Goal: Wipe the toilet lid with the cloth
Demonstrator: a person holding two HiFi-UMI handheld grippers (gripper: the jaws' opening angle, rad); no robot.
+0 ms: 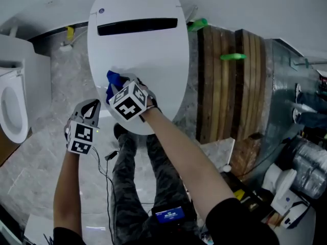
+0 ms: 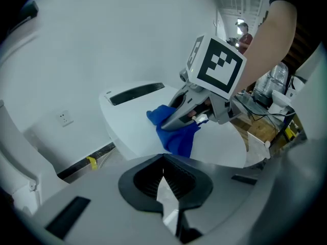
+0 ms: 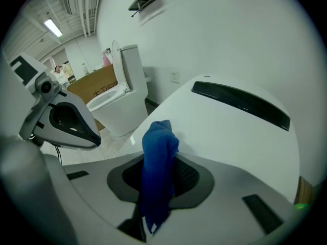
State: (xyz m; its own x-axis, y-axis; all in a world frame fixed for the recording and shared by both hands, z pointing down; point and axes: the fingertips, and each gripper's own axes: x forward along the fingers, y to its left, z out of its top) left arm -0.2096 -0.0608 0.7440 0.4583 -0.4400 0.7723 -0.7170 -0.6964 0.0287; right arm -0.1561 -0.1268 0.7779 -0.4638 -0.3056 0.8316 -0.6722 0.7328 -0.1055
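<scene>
The white toilet lid (image 1: 138, 45) is down, with a black strip near its back. My right gripper (image 1: 116, 88) hangs over the lid's front left part, shut on a blue cloth (image 1: 112, 79). In the right gripper view the cloth (image 3: 158, 147) stands up from between the jaws of the right gripper (image 3: 156, 188), above the lid (image 3: 230, 137). My left gripper (image 1: 93, 108) is beside the lid's front left edge, off the lid, shut with nothing in it. The left gripper view shows the left gripper (image 2: 164, 180) with its jaws closed, and beyond it the cloth (image 2: 176, 137) hanging onto the lid (image 2: 127, 126).
A second toilet (image 1: 13, 101) with its lid up stands at the left, a cardboard box (image 3: 97, 88) behind it. Wooden planks (image 1: 230, 80) lean to the right of the toilet, with clutter further right. The person's legs (image 1: 148, 172) are in front of the bowl.
</scene>
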